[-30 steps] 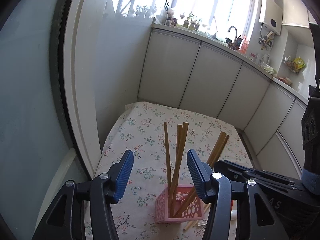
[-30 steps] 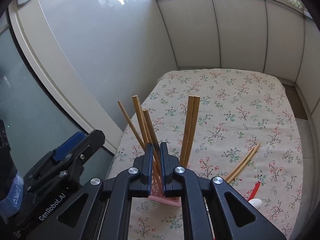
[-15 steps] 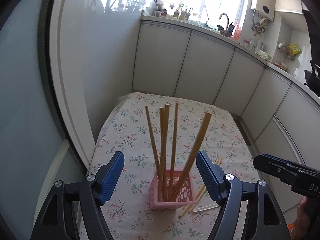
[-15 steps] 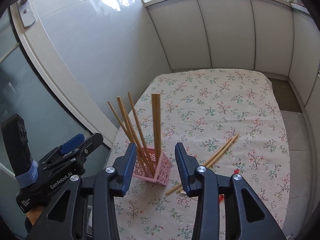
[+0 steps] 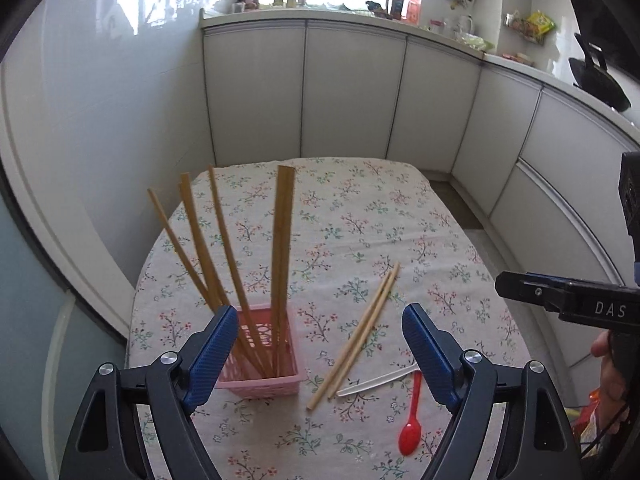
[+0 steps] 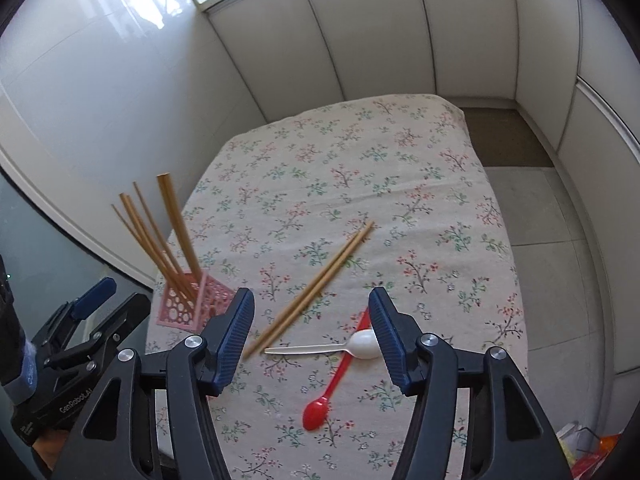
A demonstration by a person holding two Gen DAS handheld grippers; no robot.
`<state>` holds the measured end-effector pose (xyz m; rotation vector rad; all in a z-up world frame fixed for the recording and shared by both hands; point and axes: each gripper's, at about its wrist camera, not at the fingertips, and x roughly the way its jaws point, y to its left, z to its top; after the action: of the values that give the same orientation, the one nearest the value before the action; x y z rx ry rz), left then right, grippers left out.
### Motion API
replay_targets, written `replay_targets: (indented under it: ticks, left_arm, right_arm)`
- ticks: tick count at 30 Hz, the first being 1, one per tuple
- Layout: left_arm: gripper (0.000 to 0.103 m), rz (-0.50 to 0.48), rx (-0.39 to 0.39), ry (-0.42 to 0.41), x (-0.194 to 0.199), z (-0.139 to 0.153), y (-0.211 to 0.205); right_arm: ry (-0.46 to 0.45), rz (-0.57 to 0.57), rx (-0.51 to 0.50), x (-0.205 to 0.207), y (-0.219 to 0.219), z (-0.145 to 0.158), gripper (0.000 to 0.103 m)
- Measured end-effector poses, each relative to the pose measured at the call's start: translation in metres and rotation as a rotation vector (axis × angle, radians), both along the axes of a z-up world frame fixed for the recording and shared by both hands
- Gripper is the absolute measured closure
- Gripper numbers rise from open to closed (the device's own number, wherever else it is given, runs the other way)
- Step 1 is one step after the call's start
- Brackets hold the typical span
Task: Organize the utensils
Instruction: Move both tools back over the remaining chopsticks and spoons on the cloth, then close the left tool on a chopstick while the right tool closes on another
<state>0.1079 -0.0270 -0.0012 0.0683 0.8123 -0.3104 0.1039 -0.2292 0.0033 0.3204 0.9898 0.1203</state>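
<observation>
A pink perforated basket [image 5: 266, 376] [image 6: 192, 304] stands near the table's left edge with several wooden chopsticks [image 5: 280, 256] [image 6: 172, 224] upright in it. A loose pair of chopsticks [image 5: 356, 336] [image 6: 316, 288] lies flat beside it. A white plastic spoon [image 6: 340, 347] [image 5: 376, 380] lies across a red plastic spoon [image 6: 330, 384] [image 5: 412, 424]. My left gripper [image 5: 320, 356] hovers over the basket and the loose pair, jaws opening, nothing between them. My right gripper [image 6: 312, 336] hovers over the loose pair and the spoons, jaws opening, empty.
The table wears a floral cloth [image 5: 360, 216] [image 6: 360, 168]. White cabinets [image 5: 352, 92] wrap around the far side and right; a grey wall runs close along the left. The other gripper shows at each view's edge: right one [image 5: 568, 300], left one [image 6: 72, 336].
The right gripper let go of a chopstick in the basket and spread its jaws. Both grippers drew back and to the right, bringing the loose chopsticks and spoons into view. The left jaws widened.
</observation>
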Motion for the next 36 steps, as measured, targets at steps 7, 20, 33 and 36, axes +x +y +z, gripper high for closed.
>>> replay_targets:
  ticks: [7, 20, 33, 36]
  left_arm:
    - [0.019, -0.118, 0.067, 0.046, 0.008, -0.011, -0.058]
    - [0.088, -0.061, 0.101, 0.342, 0.116, -0.117, -0.109]
    - [0.091, -0.099, 0.118, 0.392, 0.155, -0.162, -0.131]
    - [0.091, -0.116, 0.180, 0.372, 0.159, -0.163, -0.143]
  right_arm:
    - [0.091, -0.120, 0.010, 0.005, -0.050, -0.022, 0.040]
    - [0.220, -0.211, 0.040, 0.018, -0.089, -0.059, 0.040]
    - [0.269, -0.204, 0.061, 0.034, -0.096, -0.075, 0.040]
    - [0.273, -0.216, 0.062, 0.035, -0.099, -0.076, 0.040]
